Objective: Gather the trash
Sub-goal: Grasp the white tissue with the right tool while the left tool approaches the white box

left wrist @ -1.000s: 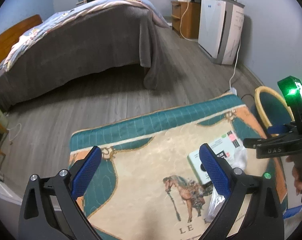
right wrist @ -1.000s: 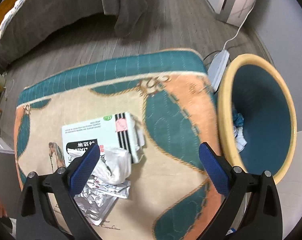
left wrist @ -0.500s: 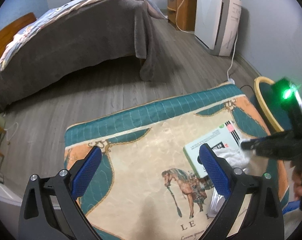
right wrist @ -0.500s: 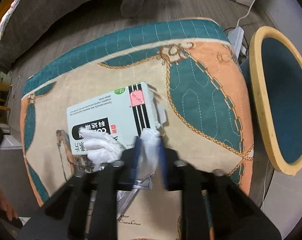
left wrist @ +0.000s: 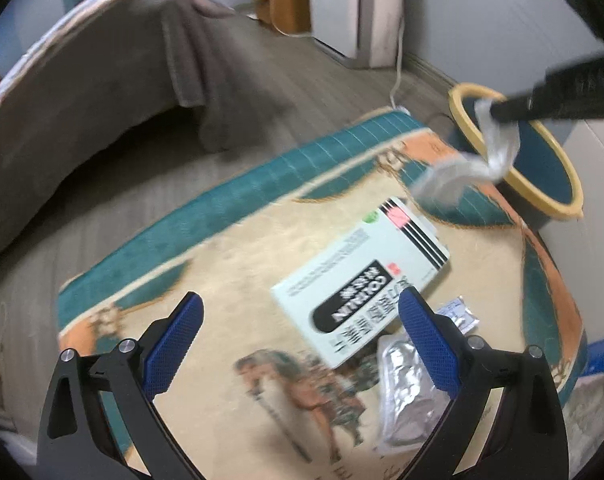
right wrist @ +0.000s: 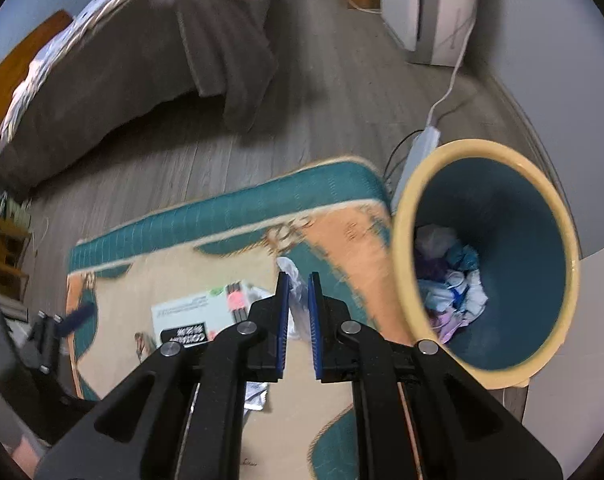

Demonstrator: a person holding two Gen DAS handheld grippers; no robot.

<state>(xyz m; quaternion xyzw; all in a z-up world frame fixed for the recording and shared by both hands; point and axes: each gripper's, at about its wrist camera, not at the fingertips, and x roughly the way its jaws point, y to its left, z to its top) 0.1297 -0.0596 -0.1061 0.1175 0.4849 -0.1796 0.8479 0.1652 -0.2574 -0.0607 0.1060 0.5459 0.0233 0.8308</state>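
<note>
Crumpled plastic wrapper lifted beside the bin

The right claw point(right wrist: 298, 292) is clamped on a clear plastic wrapper point(left wrist: 462, 170), held above the rug point(left wrist: 241, 248) beside the yellow-rimmed bin point(right wrist: 542, 240); the left claw point(left wrist: 297, 332) hangs apart over the box point(left wrist: 362, 276).

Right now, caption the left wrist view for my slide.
Right claw carries crumpled white plastic toward the yellow-rimmed bin; medicine box remains.

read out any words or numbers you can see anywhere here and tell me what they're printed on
Flat box on the rug: large white letters in its black panel, upside down and too blurred to read.
Box fine print: too small.
Small packet: print too small.
Rug's bottom edge: lettering cut off, unreadable.
</note>
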